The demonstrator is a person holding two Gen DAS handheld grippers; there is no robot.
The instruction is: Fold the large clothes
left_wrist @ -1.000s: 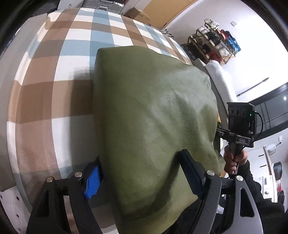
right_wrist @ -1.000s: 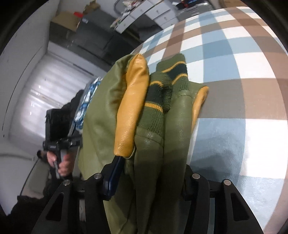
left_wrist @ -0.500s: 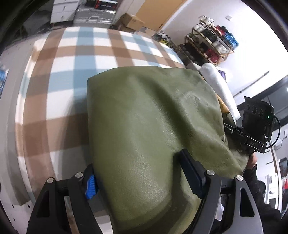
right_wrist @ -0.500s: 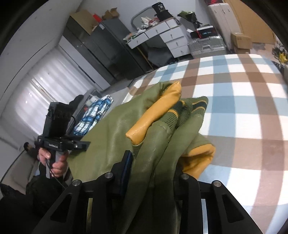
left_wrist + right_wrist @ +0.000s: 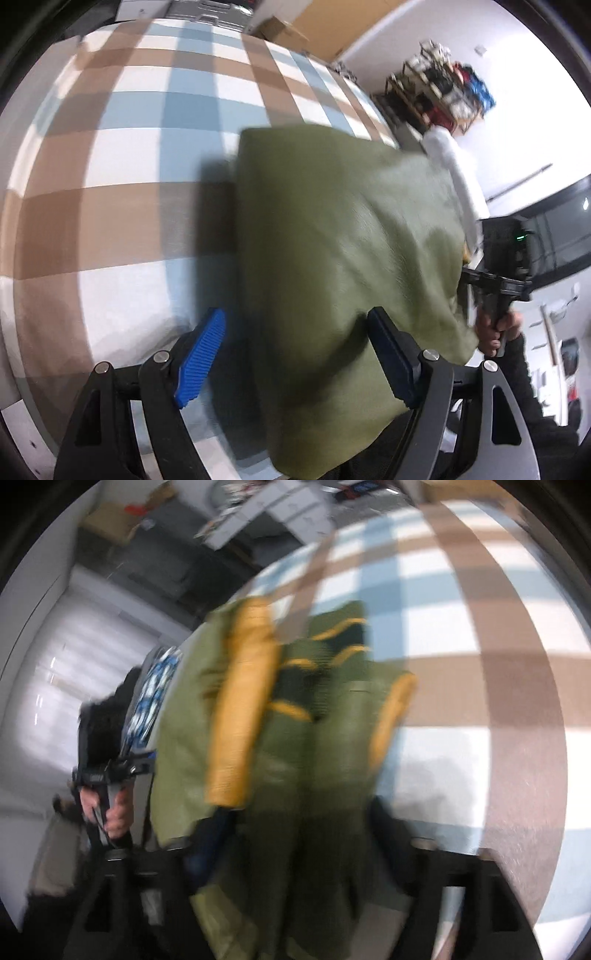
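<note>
Left wrist view: left gripper [image 5: 295, 363] jaws wide, blue pad clear of the green jacket [image 5: 343, 258] on the plaid bed [image 5: 110, 184] — right gripper [image 5: 295, 834] jaws opening around its bunched edge.

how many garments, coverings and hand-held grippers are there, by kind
olive green leather jacket with yellow lining and striped knit cuffs: 1
blue-and-white checked garment, off to the side: 1
brown, blue and white plaid cover: 1
hand-held grippers: 2, left, right
total: 5
</note>
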